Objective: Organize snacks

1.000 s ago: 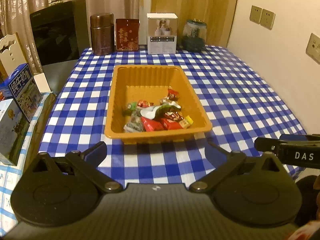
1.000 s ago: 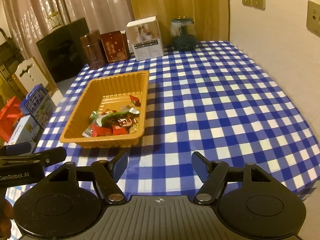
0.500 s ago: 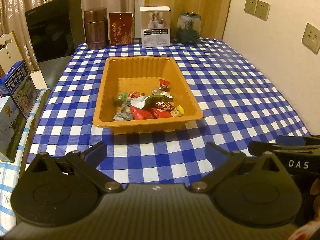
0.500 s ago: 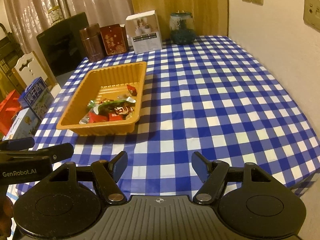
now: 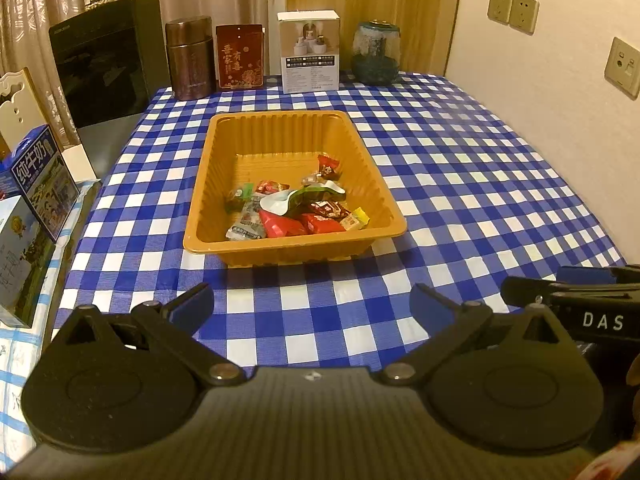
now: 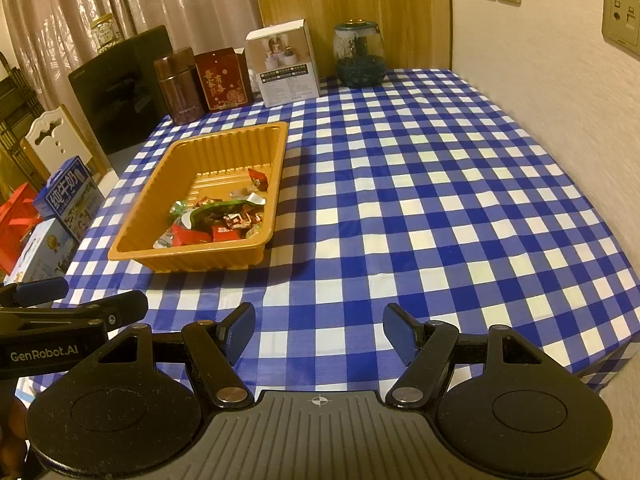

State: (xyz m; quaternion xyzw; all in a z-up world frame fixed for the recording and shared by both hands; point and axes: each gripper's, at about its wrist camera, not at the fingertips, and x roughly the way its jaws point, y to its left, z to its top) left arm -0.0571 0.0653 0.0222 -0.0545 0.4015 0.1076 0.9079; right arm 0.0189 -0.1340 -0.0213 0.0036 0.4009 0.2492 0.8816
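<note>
An orange plastic tray (image 5: 280, 242) stands on the blue-and-white checked tablecloth. Several wrapped snacks (image 5: 296, 208) lie heaped in its near half, red, green and silver. My left gripper (image 5: 310, 306) hovers over the cloth just short of the tray's near rim, open with nothing between its blue pads. In the right wrist view the tray (image 6: 184, 256) and its snacks (image 6: 216, 220) lie ahead to the left. My right gripper (image 6: 320, 330) is open and empty above the bare cloth. Each gripper shows at the edge of the other's view.
Along the table's back edge stand a brown canister (image 5: 190, 58), a red tin (image 5: 239, 56), a white box (image 5: 310, 52) and a glass jar (image 5: 376, 54). A black appliance (image 5: 108, 72) and milk cartons (image 5: 40, 184) sit off the left edge. A wall borders the right.
Both views pulled back a little from the tray in the first half second, then held still. The jaws of both grippers kept the same width.
</note>
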